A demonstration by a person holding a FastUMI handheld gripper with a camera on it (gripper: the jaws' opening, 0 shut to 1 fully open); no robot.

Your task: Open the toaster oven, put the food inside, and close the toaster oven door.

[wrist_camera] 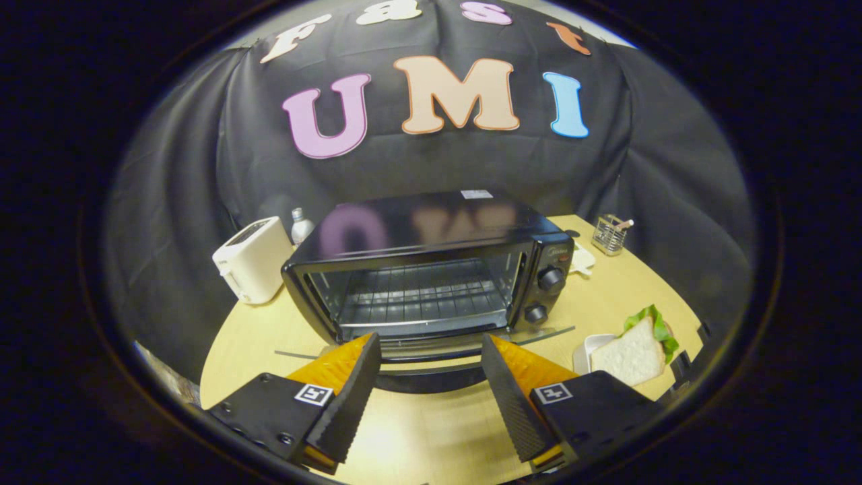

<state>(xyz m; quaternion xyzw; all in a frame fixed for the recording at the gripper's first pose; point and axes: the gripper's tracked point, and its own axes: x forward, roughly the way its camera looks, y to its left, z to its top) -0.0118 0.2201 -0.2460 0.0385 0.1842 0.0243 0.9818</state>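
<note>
The black toaster oven [431, 232] stands on the round wooden table [609, 296] with its glass door [539, 335] swung down flat, so the wire rack [417, 296] inside is bare to view. The door's dark handle [431, 382] lies between my fingers. My gripper [429, 342] is open, its fingertips on either side of the lowered door's front edge, with neither pad pressing on anything. A sandwich [633, 353] of white bread and green lettuce rests on a small white plate [587, 350] to the right of the oven, beside my right finger.
A white pop-up toaster [252, 259] and a small bottle [301, 225] stand left of the oven. A wire holder [609, 234] sits at the back right, with a pale object [583, 259] by the oven's knob side. Black cloth walls surround the table.
</note>
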